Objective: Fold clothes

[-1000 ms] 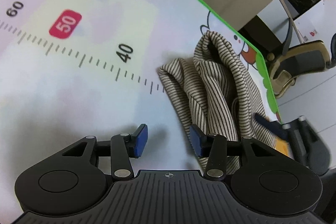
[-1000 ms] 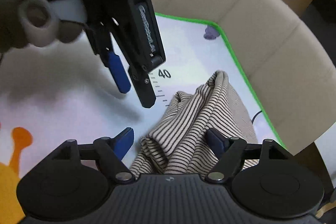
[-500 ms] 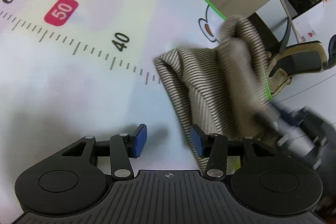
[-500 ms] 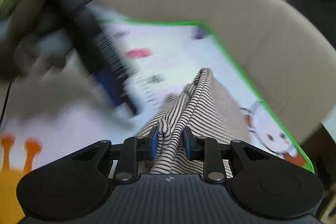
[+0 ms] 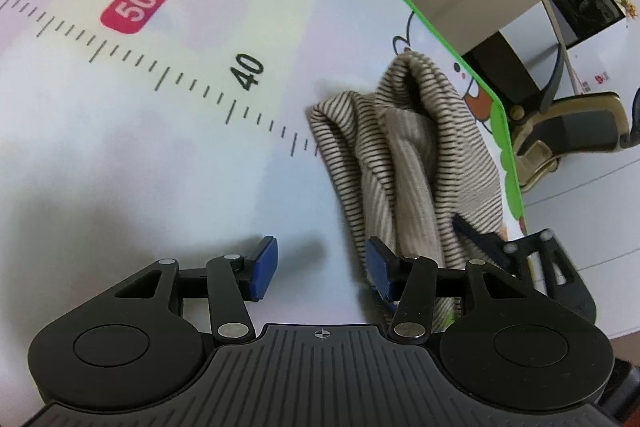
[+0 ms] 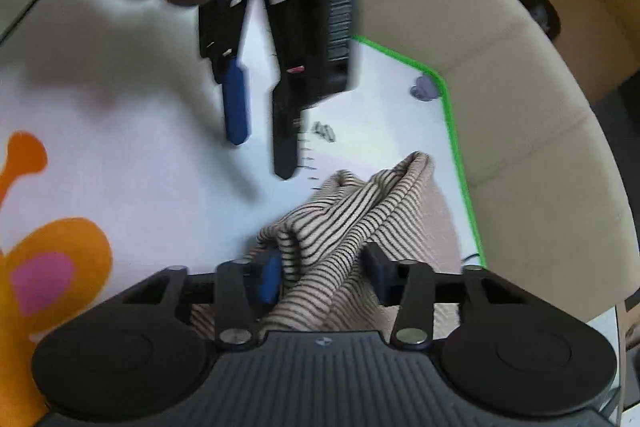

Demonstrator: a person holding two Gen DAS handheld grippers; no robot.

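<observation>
A beige garment with dark stripes lies bunched on the white play mat near its green edge. My left gripper is open just above the mat, its right pad touching the garment's near edge. In the right wrist view the garment lies bunched between the open pads of my right gripper. The left gripper shows there blurred, above the mat to the garment's left. The right gripper shows in the left wrist view at the garment's right end.
The mat carries a ruler print with 40, 50 and 60, and an orange cartoon. A beige sofa curves around the mat's edge. A chair base stands on the floor beyond.
My right gripper, shut on the garment half a second ago, has opened, and the garment has dropped back onto the mat. My left gripper stays open beside it.
</observation>
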